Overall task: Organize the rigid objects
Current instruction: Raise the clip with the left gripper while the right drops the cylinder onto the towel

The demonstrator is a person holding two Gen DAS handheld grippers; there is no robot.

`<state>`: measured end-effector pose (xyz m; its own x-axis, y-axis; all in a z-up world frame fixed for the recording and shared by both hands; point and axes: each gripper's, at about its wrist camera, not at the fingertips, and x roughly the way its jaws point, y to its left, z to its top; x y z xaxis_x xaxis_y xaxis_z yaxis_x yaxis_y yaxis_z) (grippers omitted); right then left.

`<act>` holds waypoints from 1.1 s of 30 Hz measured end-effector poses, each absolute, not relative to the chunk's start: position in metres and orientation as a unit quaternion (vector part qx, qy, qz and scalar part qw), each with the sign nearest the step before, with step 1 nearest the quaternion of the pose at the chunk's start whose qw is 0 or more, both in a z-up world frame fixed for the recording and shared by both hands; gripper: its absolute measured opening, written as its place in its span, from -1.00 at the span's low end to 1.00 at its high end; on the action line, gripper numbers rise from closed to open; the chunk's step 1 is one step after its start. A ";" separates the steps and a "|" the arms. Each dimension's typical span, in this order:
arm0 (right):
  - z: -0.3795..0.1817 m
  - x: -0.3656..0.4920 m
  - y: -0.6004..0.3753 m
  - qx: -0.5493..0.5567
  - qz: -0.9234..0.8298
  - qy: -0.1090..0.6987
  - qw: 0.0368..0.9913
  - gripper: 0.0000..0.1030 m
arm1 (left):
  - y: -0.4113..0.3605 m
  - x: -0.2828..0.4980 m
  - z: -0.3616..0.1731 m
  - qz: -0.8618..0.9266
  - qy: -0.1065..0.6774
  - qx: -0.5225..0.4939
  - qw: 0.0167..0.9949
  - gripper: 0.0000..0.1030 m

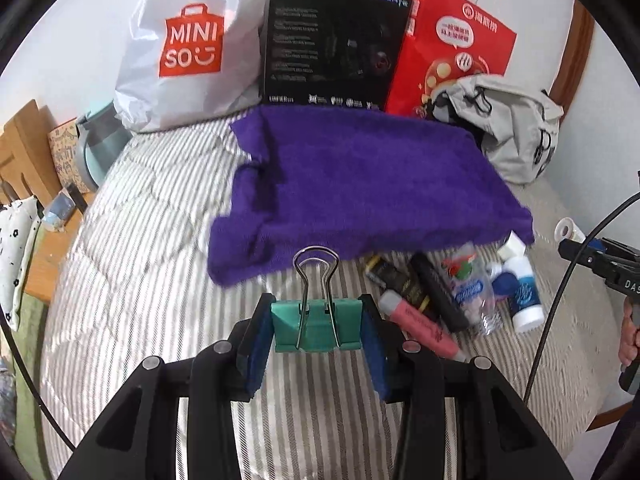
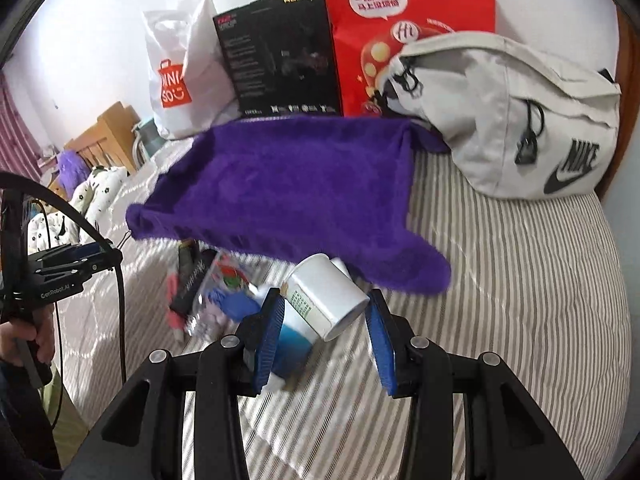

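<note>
My left gripper is shut on a green binder clip, held above the striped bedspread with its wire handles pointing forward. My right gripper is shut on a tilted white bottle, and it also shows at the right edge of the left wrist view. A purple towel lies spread on the bed. At its near edge is a pile of a pink highlighter, a black tube, a clear packet and a blue-and-white bottle.
Along the wall stand a white Miniso bag, a black box and a red paper bag. A grey Nike bag lies at the back right. A wooden bed frame and pillow are on the left.
</note>
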<state>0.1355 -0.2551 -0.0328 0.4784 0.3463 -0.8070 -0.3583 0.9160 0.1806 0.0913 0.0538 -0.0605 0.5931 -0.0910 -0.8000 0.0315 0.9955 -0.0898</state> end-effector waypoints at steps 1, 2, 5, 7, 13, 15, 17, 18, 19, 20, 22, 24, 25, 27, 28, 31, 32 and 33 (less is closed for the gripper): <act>-0.031 0.141 -0.253 -0.007 0.206 0.466 0.861 -0.18 | 0.055 0.094 -0.057 -0.034 0.447 -0.034 0.893 -0.24; -0.030 0.147 -0.251 -0.009 0.205 0.465 0.861 -0.18 | 0.056 0.098 -0.053 -0.034 0.445 -0.033 0.894 -0.24; -0.029 0.172 -0.244 -0.017 0.205 0.459 0.864 -0.18 | 0.060 0.111 -0.042 -0.028 0.439 -0.028 0.898 -0.24; -0.031 0.193 -0.239 -0.018 0.205 0.456 0.866 -0.18 | 0.063 0.118 -0.036 -0.027 0.436 -0.028 0.899 -0.24; -0.053 0.266 -0.223 -0.017 0.199 0.454 0.868 -0.18 | 0.078 0.132 -0.030 -0.012 0.434 -0.030 0.900 -0.24; -0.066 0.291 -0.218 -0.021 0.190 0.461 0.866 -0.19 | 0.083 0.136 -0.031 -0.006 0.435 -0.032 0.900 -0.24; -0.079 0.311 -0.214 -0.025 0.183 0.471 0.863 -0.18 | 0.088 0.139 -0.032 -0.004 0.436 -0.035 0.899 -0.24; -0.084 0.319 -0.212 -0.029 0.179 0.476 0.861 -0.19 | 0.090 0.140 -0.032 -0.002 0.437 -0.037 0.899 -0.24; -0.088 0.325 -0.211 -0.035 0.175 0.480 0.859 -0.19 | 0.092 0.142 -0.033 -0.001 0.437 -0.038 0.899 -0.24; -0.093 0.330 -0.209 -0.043 0.169 0.484 0.857 -0.18 | 0.093 0.144 -0.034 0.000 0.438 -0.039 0.898 -0.24; -0.103 0.340 -0.207 -0.056 0.162 0.495 0.852 -0.18 | 0.095 0.149 -0.036 0.002 0.440 -0.039 0.897 -0.24; -0.107 0.343 -0.206 -0.061 0.163 0.504 0.846 -0.18 | 0.096 0.155 -0.038 0.001 0.442 -0.040 0.896 -0.24; -0.107 0.343 -0.205 -0.066 0.165 0.506 0.844 -0.18 | 0.096 0.159 -0.039 0.000 0.443 -0.041 0.896 -0.24; -0.111 0.342 -0.198 -0.091 0.169 0.511 0.838 -0.09 | 0.096 0.165 -0.040 -0.003 0.443 -0.041 0.896 -0.24; -0.112 0.341 -0.194 -0.101 0.172 0.511 0.836 -0.05 | 0.095 0.167 -0.040 -0.005 0.443 -0.041 0.896 -0.24; -0.112 0.335 -0.191 -0.114 0.170 0.507 0.837 0.01 | 0.091 0.177 -0.041 -0.014 0.441 -0.041 0.896 -0.24; -0.111 0.332 -0.192 -0.114 0.170 0.508 0.836 0.02 | 0.089 0.181 -0.041 -0.019 0.441 -0.041 0.896 -0.24; -0.111 0.328 -0.193 -0.114 0.169 0.510 0.836 0.04 | 0.087 0.184 -0.041 -0.021 0.441 -0.040 0.896 -0.24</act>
<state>0.3284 -0.1929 -0.1106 0.4224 0.1672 -0.8909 -0.3990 0.9168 -0.0171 0.1839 0.0875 -0.0414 0.6094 -0.0736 -0.7894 0.0024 0.9958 -0.0910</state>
